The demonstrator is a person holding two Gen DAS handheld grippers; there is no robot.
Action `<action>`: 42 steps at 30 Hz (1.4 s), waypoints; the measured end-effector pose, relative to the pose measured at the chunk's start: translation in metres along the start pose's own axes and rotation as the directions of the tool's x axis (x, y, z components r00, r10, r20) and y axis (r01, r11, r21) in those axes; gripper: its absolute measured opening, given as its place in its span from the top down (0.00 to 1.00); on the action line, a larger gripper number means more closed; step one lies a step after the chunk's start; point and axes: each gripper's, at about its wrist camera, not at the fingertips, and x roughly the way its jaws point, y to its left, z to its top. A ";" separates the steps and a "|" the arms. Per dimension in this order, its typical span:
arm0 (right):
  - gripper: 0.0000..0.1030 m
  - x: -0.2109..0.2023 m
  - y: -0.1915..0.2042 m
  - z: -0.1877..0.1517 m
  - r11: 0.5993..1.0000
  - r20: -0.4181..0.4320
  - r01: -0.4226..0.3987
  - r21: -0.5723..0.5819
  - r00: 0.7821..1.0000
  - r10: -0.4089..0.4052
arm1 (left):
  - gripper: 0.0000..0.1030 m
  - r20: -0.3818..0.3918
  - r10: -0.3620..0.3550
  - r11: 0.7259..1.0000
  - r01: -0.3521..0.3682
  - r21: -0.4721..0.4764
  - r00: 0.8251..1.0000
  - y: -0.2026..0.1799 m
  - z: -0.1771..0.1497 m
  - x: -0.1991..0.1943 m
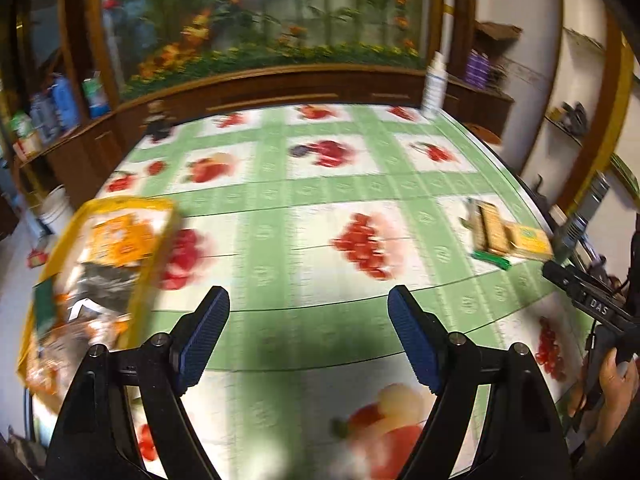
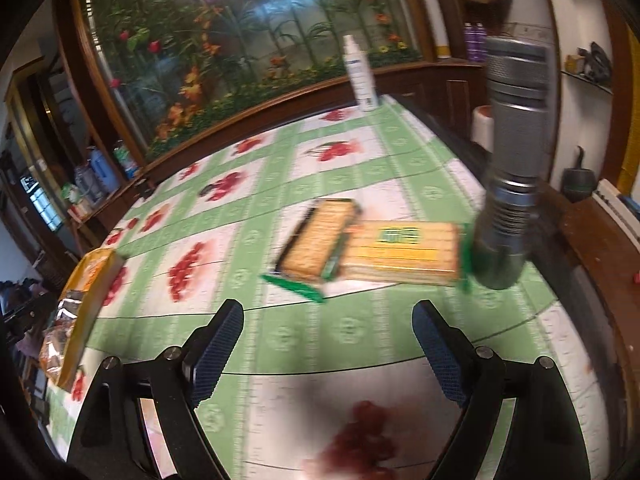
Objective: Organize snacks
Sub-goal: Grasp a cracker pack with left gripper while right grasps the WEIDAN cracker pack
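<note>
Two cracker packs lie on the fruit-print tablecloth (image 2: 360,332): an opened one (image 2: 320,240) and a yellow-labelled one (image 2: 404,252) touching its right side. My right gripper (image 2: 329,307) stands open just short of them, nothing between its fingers. In the left wrist view the same packs (image 1: 508,236) lie far right. A yellow tray (image 1: 160,248) filled with several snack packets sits at the table's left edge. My left gripper (image 1: 309,294) is open and empty over bare cloth, right of the tray. The picture is blurred.
A grey metal flashlight (image 2: 512,152) stands right beside the yellow-labelled pack at the table's right edge. A white spray bottle (image 2: 360,76) stands at the far corner. A hand (image 1: 612,376) holding the other gripper's handle shows at the right. Wooden cabinets ring the table.
</note>
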 end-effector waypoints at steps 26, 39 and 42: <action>0.14 0.000 -0.020 0.033 0.995 -0.061 -0.074 -0.067 0.996 0.070 | 0.28 -0.202 -0.164 0.957 0.206 0.206 0.965 -0.162 0.045 0.137; 0.11 0.081 0.061 0.049 0.771 -0.189 0.012 -0.637 0.967 -0.171 | 0.50 -0.201 -0.211 0.914 0.266 0.307 0.957 -0.118 0.053 0.128; 0.11 0.086 0.065 0.045 0.738 -0.160 0.034 -0.674 0.969 -0.190 | 0.39 -0.187 -0.246 0.855 0.303 0.420 0.951 -0.133 0.056 0.126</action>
